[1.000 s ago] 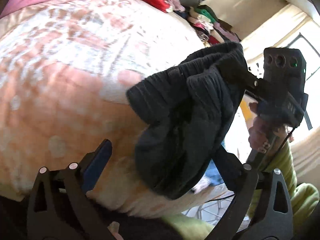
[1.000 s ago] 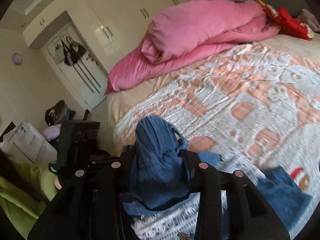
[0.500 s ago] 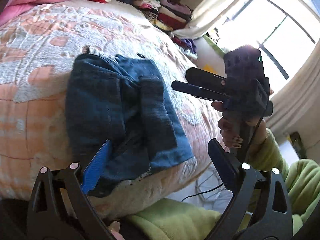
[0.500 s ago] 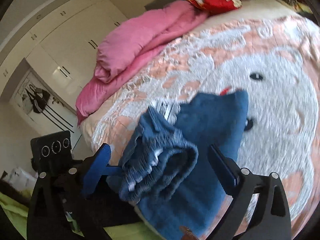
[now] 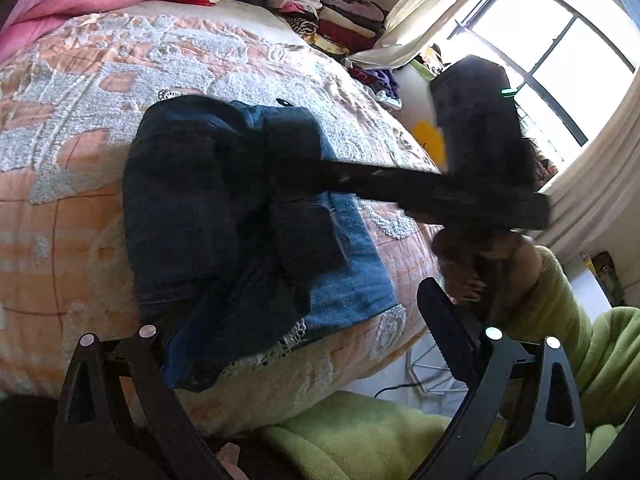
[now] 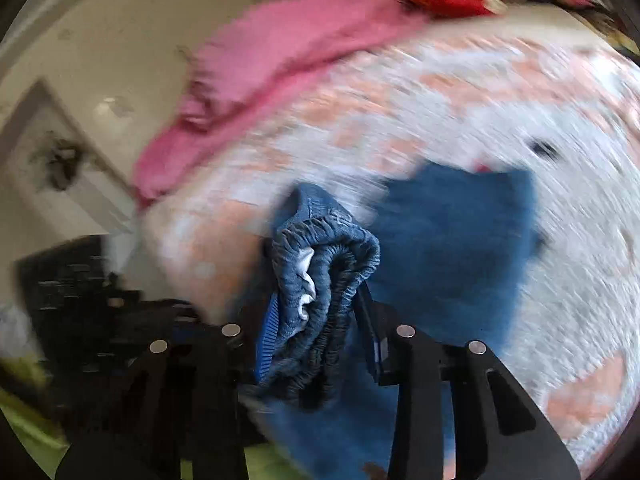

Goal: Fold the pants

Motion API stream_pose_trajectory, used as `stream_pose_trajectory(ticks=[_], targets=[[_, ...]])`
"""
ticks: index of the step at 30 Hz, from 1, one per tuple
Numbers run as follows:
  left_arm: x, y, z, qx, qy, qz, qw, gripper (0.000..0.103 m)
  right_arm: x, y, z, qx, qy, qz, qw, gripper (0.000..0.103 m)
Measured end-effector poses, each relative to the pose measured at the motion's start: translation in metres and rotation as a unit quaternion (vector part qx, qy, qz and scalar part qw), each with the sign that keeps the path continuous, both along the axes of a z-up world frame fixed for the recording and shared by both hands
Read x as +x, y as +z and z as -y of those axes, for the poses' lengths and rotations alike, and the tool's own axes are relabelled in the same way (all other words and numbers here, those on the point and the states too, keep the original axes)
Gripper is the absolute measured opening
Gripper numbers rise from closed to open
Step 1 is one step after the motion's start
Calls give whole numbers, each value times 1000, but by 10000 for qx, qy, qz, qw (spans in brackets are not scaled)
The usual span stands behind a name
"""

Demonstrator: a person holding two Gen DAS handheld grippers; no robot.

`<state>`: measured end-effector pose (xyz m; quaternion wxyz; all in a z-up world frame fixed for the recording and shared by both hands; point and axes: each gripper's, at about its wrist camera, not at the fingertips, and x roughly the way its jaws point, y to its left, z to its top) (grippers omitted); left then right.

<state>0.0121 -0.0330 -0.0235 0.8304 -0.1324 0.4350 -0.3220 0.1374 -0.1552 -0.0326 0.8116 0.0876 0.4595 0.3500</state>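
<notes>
Blue denim pants [image 5: 224, 216] lie partly folded on the bed near its front edge. My left gripper [image 5: 304, 332] is open and empty, just in front of the pants' near hem. My right gripper [image 5: 320, 168] reaches across the pants from the right in the left wrist view. In the right wrist view, my right gripper [image 6: 316, 312] is shut on the bunched elastic waistband [image 6: 324, 264] of the pants, with the rest of the blue cloth [image 6: 456, 240] spread on the bed behind. That view is motion-blurred.
The bed has an orange and white patterned cover [image 5: 80, 128]. A pink duvet [image 6: 280, 60] lies at the head. Stacked clothes [image 5: 328, 12] sit at the far corner by a bright window [image 5: 560, 52]. A green sleeve [image 5: 560, 320] is at right.
The pants were held up a second ago and now lie on the bed. My left gripper has let go. My right gripper opened, then closed again on the waistband.
</notes>
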Motion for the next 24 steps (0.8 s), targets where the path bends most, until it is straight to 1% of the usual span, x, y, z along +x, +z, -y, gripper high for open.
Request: stream_pose_trajectory(ticks=[2,3,4,5,6,7,8,10,11,12,15,17,21,24], targets=[[-2,0,1,37,-3,13,10000,90,2,-9,8,91,-149,-147,9997,41],[-3,1,0,35,-7,21,10000,90,1,-11,9,113,-196,-144,9996,42],[-4,2,0,29,-4,26,10000,90,-1,-10,11,98,-233,-105,9996,45],[-4,3,-1,33,11,33,10000,90,-3,-8,12,72,-270,-57,9996,52],[-5,5,-2,36,26,44,10000,90,-5,-5,12,60,-292,-26,9996,53],[-7,8,-4,36,58,78,9999,90,-9,1,14,34,-315,78,9995,57],[-8,10,-6,39,97,118,9999,90,-12,8,16,3,-338,192,9992,66],[-12,19,-12,134,216,265,9993,91,-20,22,25,-89,-428,462,9980,75],[-11,21,-12,230,292,324,9988,92,-25,29,29,-135,-478,598,9970,79],[-12,26,-15,371,413,425,9976,93,-29,33,32,-164,-502,675,9963,80],[-13,36,-21,499,639,529,9953,93,-44,49,39,-318,-618,1027,9923,90],[-13,41,-26,589,805,574,9934,93,-56,58,43,-421,-682,1298,9883,94],[-11,46,-34,732,1065,584,9899,93,-79,70,46,-667,-653,1742,9803,96],[-10,49,-37,852,1224,596,9870,93,-90,76,44,-820,-596,1940,9757,97]])
